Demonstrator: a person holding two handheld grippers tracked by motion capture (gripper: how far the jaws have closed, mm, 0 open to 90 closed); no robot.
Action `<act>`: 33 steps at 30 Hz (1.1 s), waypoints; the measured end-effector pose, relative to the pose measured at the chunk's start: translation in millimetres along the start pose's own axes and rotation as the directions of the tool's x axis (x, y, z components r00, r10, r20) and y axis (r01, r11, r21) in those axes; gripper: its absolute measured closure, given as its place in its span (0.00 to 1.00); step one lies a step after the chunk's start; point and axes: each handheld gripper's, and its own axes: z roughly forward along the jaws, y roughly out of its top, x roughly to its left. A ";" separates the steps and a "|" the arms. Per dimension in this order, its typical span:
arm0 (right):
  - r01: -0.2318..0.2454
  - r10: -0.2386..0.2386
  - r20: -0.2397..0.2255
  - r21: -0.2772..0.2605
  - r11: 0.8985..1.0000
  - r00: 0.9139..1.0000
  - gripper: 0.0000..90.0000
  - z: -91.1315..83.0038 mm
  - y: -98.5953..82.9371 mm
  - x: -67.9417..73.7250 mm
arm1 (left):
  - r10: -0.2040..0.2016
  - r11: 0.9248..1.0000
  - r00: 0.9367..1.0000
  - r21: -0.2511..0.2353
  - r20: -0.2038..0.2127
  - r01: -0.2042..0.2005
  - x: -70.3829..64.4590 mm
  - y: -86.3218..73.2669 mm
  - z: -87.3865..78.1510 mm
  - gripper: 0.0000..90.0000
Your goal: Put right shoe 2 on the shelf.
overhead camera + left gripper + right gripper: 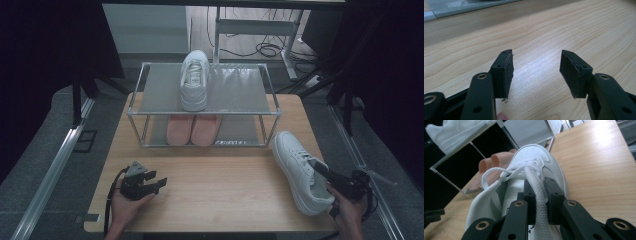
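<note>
The right gripper [539, 195] jaws pinch the white sneaker's [300, 170] tongue at lower right. The left gripper [536, 72] jaws are spread over the wooden desk [220, 185]. A metal shoe rack [205, 102] stands behind, at upper middle.

A: Your high camera sits above your side, looking forward and down over the whole table [210, 195] to the far shoe rack [205, 95].

B: And your left gripper's camera hugs the bare wood, close in!

A: Your right one looks along the white sneaker [534, 167] at near right toward that rack [474, 150], shared with the high view.
</note>
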 end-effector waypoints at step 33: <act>-0.064 0.050 -0.143 -0.096 0.993 0.988 0.90 -0.1 -14.3 51.7 | 0.001 1.000 1.000 -0.002 0.000 -0.001 2.2 -1.2 -1.0 0.50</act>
